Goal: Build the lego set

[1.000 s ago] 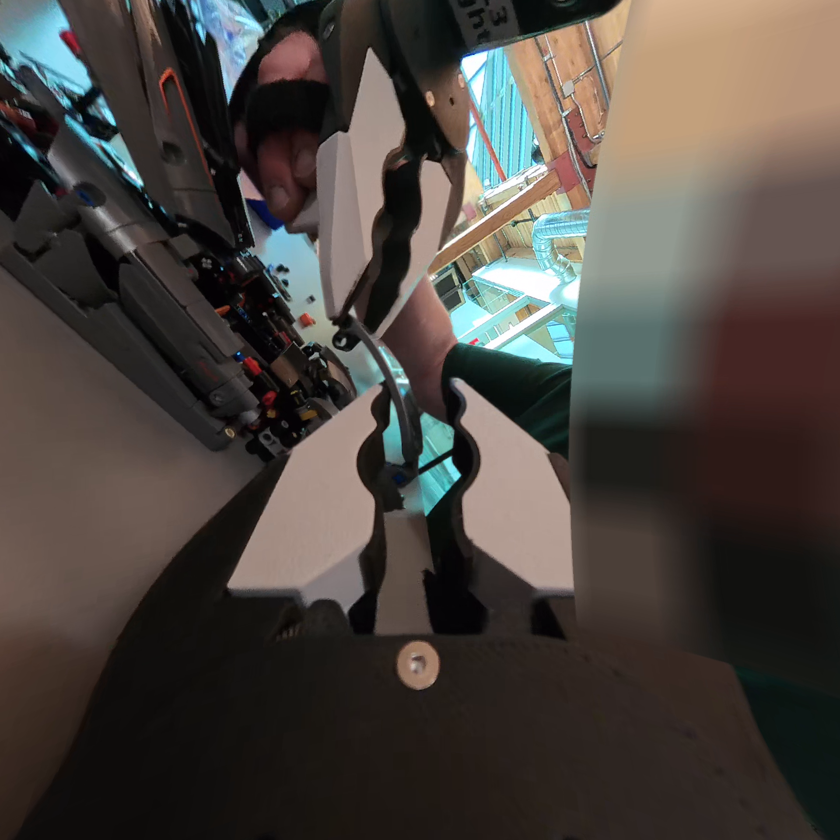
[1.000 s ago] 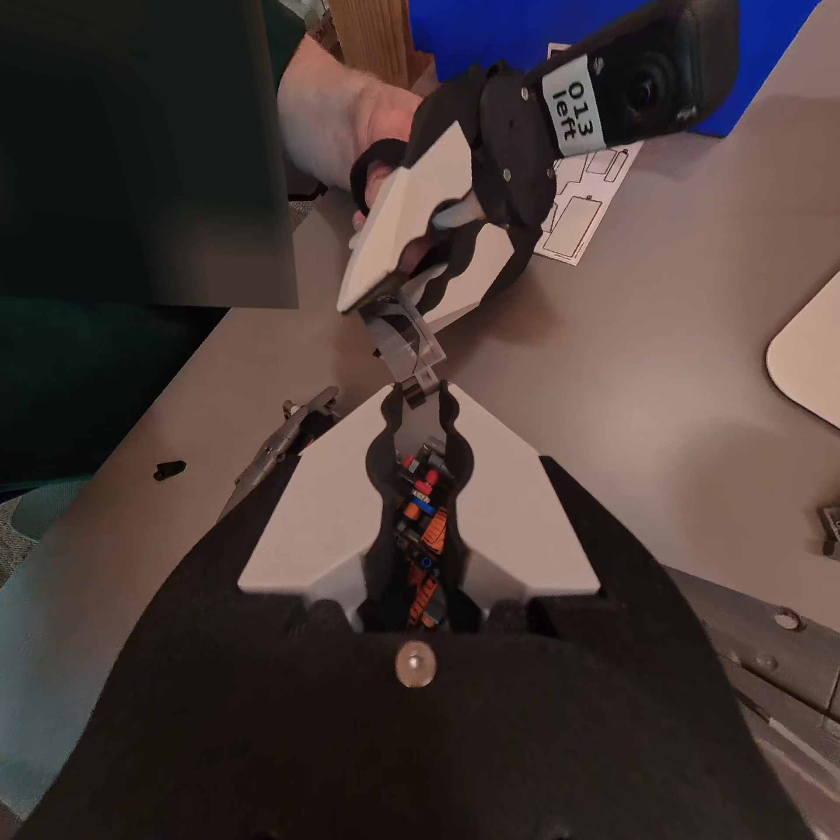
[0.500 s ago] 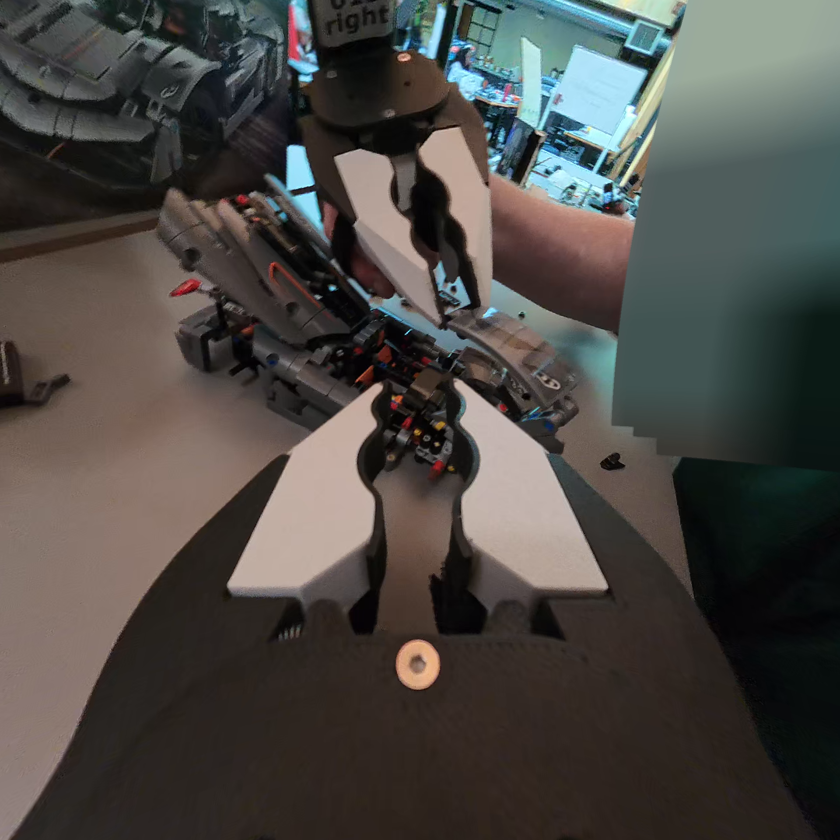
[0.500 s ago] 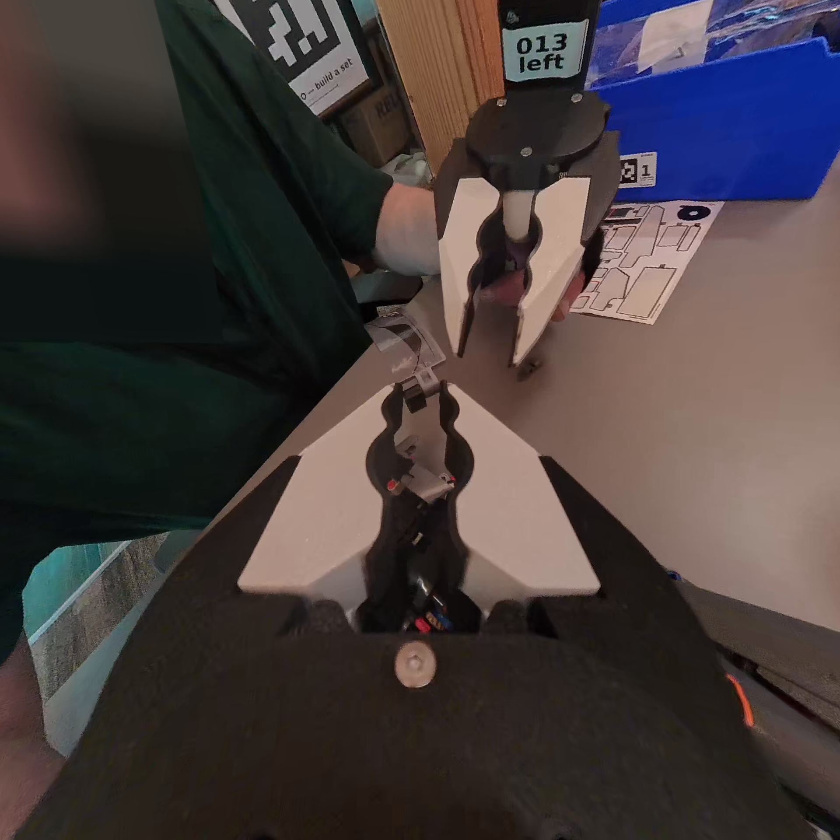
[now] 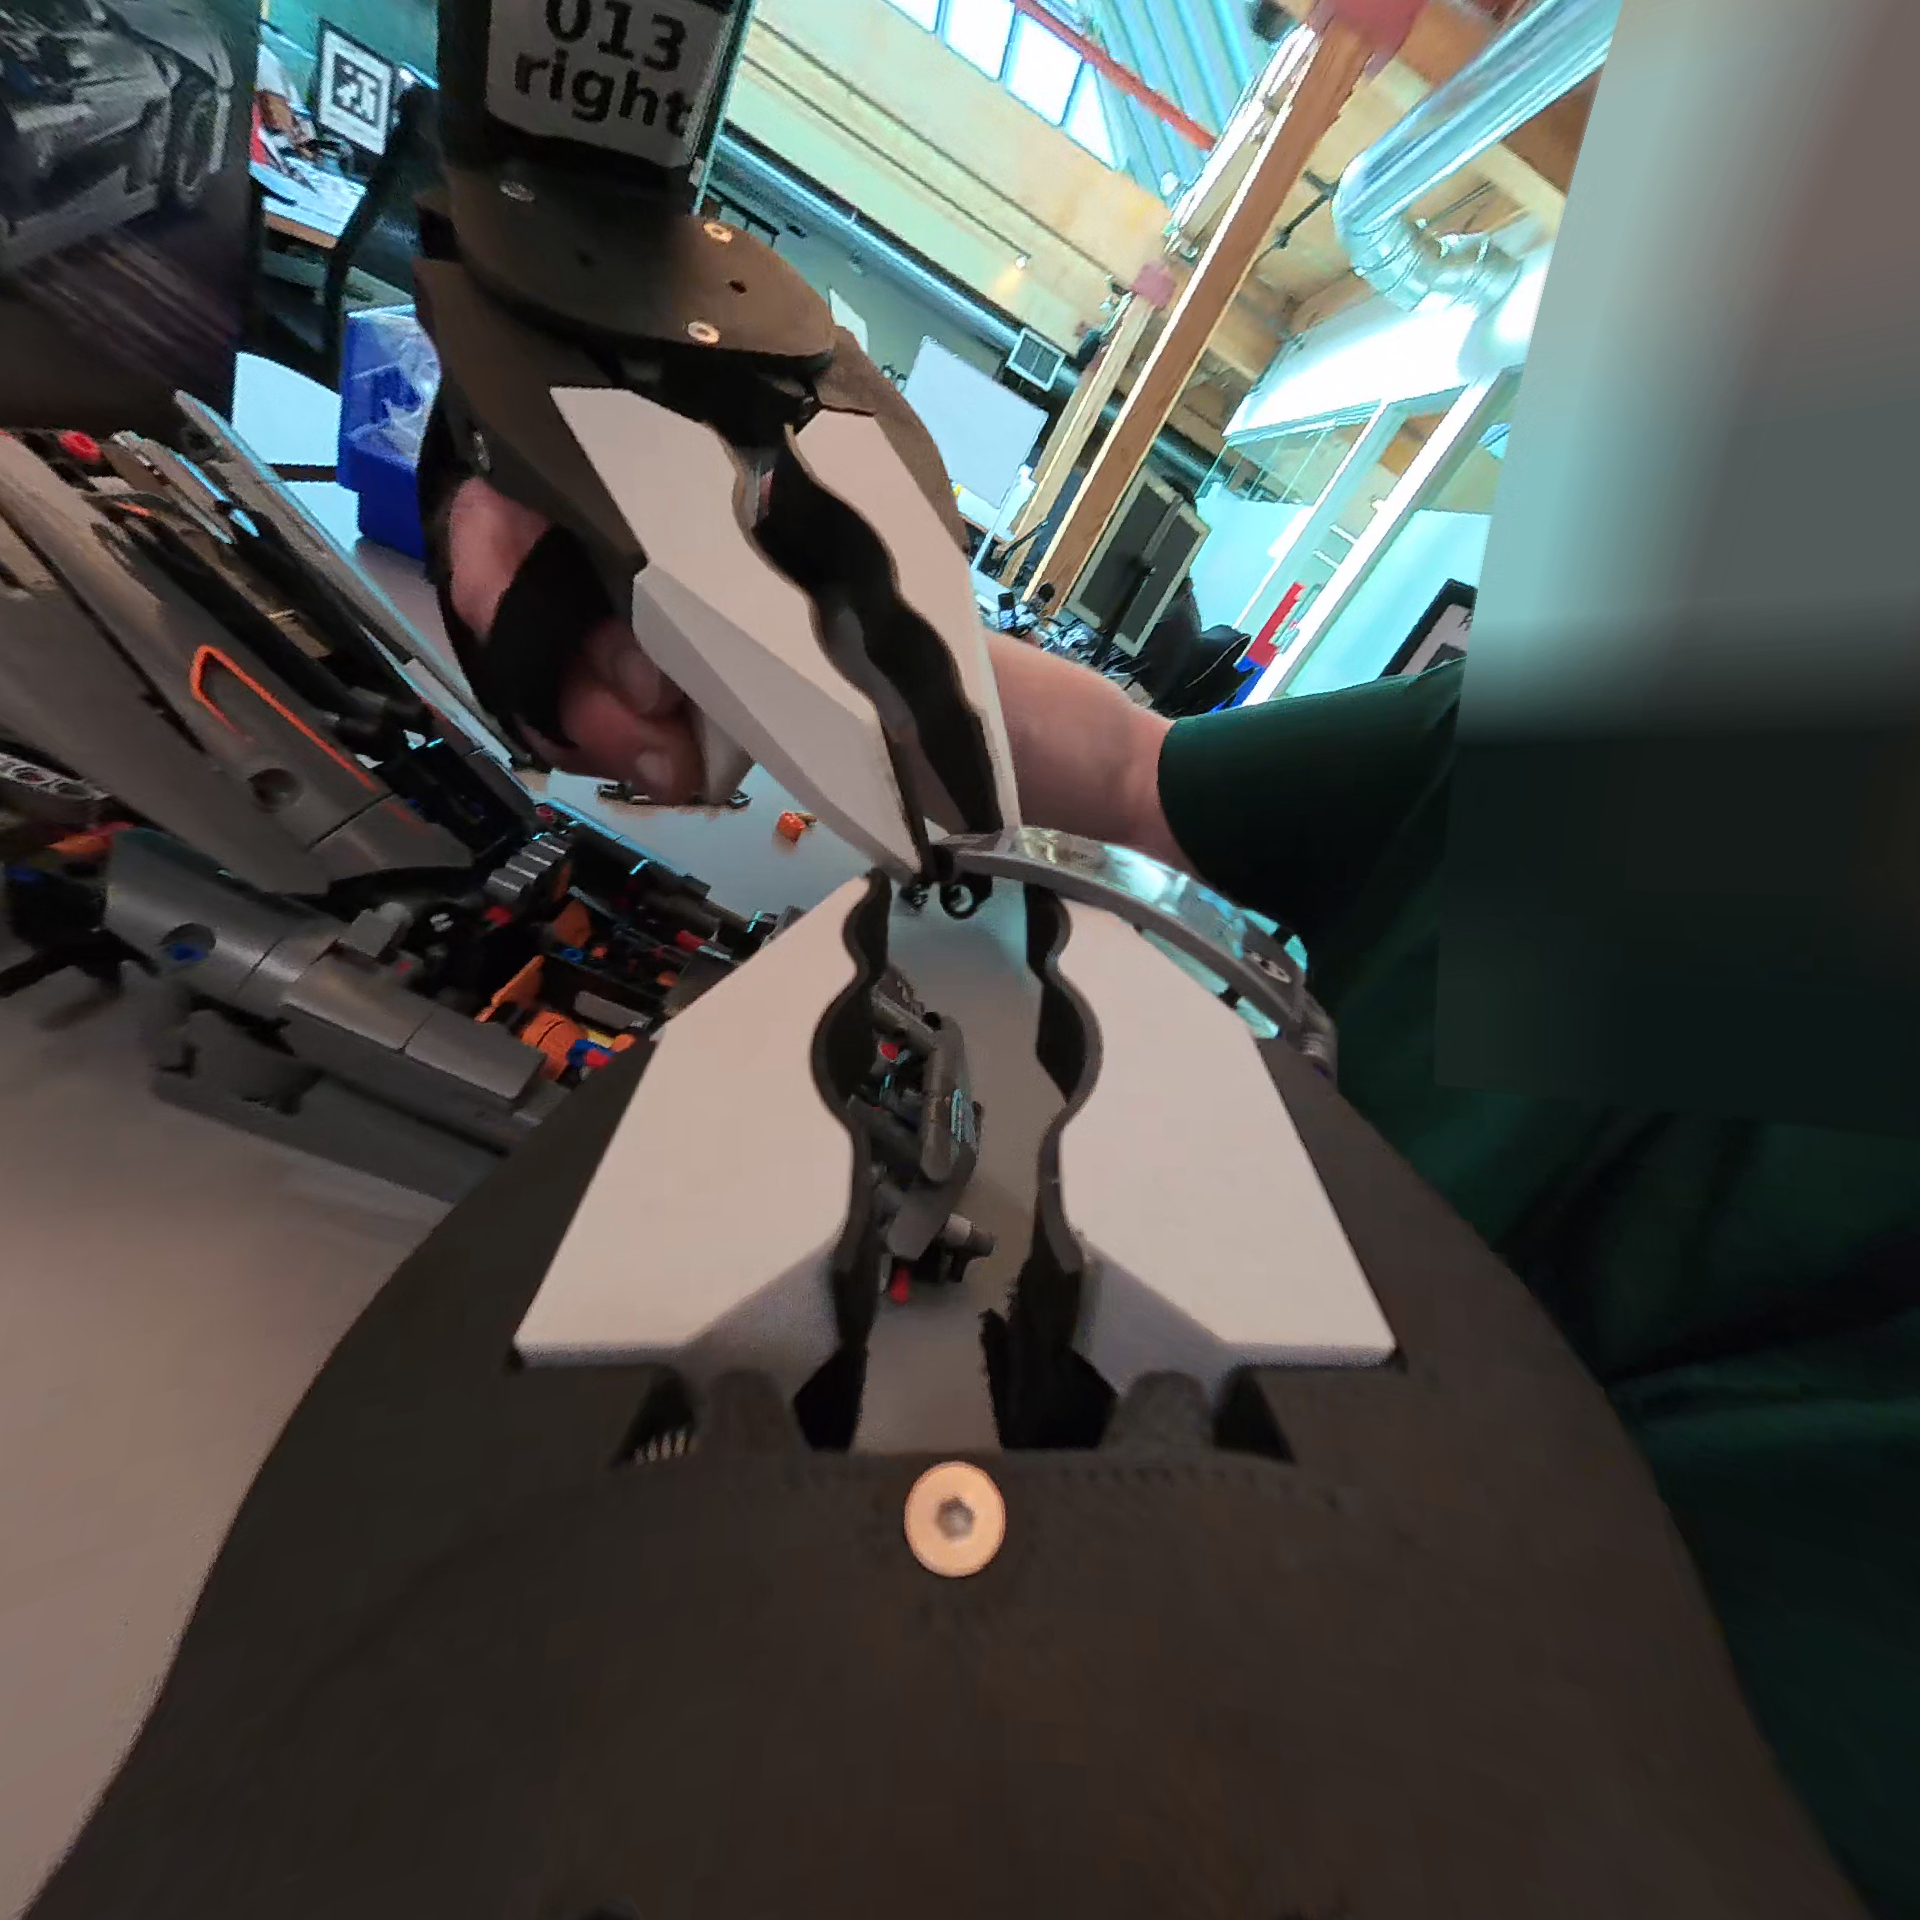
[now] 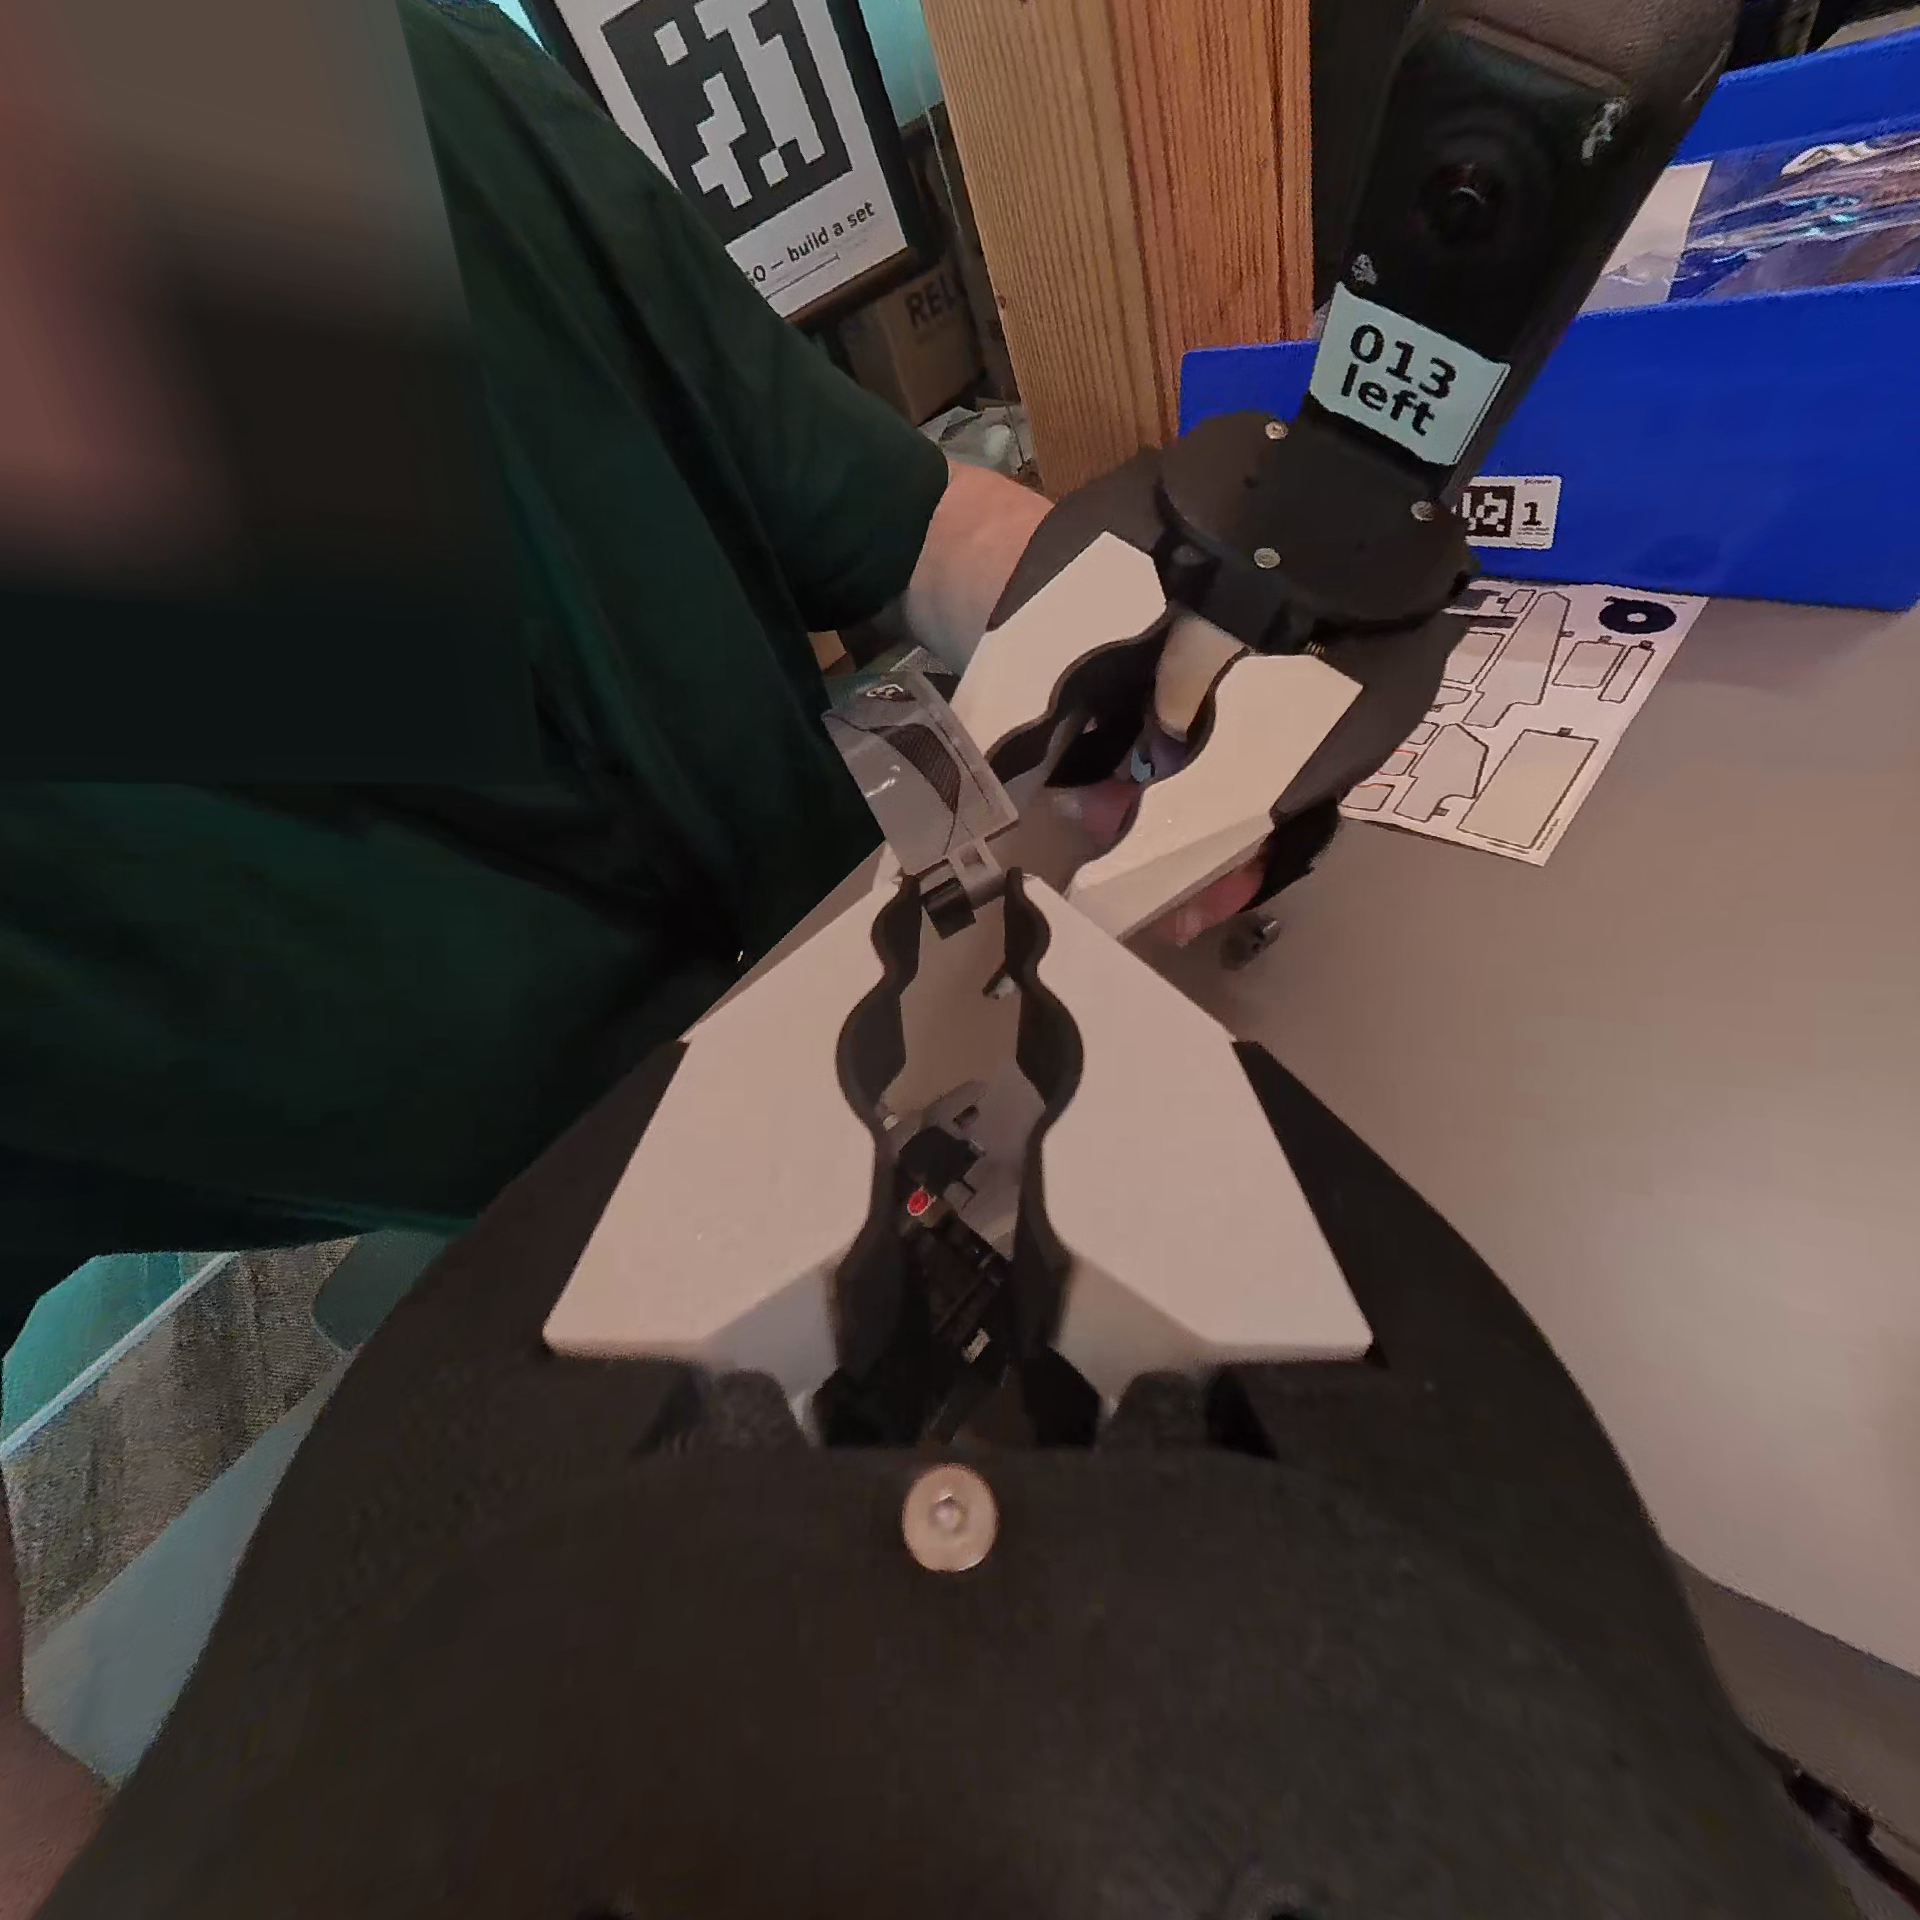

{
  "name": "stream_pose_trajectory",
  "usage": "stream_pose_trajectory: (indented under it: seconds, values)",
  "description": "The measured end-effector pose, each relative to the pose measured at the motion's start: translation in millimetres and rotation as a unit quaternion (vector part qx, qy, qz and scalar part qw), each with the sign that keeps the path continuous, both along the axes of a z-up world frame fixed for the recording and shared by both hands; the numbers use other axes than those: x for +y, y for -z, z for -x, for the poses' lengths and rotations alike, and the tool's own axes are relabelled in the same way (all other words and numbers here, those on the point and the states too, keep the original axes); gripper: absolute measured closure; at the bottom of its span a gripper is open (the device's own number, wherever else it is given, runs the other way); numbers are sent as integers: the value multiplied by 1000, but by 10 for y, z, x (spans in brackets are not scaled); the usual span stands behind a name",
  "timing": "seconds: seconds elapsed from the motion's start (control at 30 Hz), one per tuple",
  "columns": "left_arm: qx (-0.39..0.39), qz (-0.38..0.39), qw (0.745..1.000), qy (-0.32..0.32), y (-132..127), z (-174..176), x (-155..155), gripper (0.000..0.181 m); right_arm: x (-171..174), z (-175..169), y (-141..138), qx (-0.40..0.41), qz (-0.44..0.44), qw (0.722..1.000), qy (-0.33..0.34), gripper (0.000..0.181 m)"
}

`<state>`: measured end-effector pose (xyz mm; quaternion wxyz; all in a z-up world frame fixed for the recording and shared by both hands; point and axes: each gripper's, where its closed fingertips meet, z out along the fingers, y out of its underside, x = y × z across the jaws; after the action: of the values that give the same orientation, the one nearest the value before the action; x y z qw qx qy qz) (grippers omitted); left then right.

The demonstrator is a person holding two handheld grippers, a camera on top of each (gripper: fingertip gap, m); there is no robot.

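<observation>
Between the two tools, one grey curved lego panel [image 6: 920, 774] hangs above the worktop [image 6: 1558, 1039], pinched at its black clip end by the right tool [image 6: 954, 896]; left tool [image 5: 954, 894] gapes narrowly, empty. One part-built lego car [image 5: 312, 831] sits beside. One blue bin [image 6: 1714, 457] holds bags; one sticker sheet [image 6: 1517, 727] lies nearby.

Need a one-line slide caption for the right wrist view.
Right gripper pinches a grey curved Lego panel by its black connector, facing the open left gripper.
</observation>
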<state>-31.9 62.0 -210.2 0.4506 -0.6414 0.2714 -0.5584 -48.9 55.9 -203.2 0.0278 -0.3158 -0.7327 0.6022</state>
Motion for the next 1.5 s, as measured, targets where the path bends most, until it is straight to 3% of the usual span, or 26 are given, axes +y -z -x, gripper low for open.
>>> stream_pose_trajectory:
  seconds: [0.3, 1.17, 1.3, 1.37, 1.5]
  values:
    - [-80, 37, 995, 37, -108, 50, -23, 171, -23, 44, -104, 22, 18, 1000, -3, 167]
    - [-63, 4, 997, 49, -113, 25, -64, 176, -51, -26, -116, 8, 32, 999, -9, 167]
    - [-68, 0, 997, 33, -122, 73, -21, 176, -8, 32, -119, -1, 32, 999, 21, 163]
    - [-60, 2, 998, 24, -89, 92, 12, 176, 104, 114, -62, -4, 6, 997, 71, 142]
    - [-10, -9, 1000, 2, 60, 94, 67, 176, 240, 85, -27, -7, -28, 988, 149, 139]
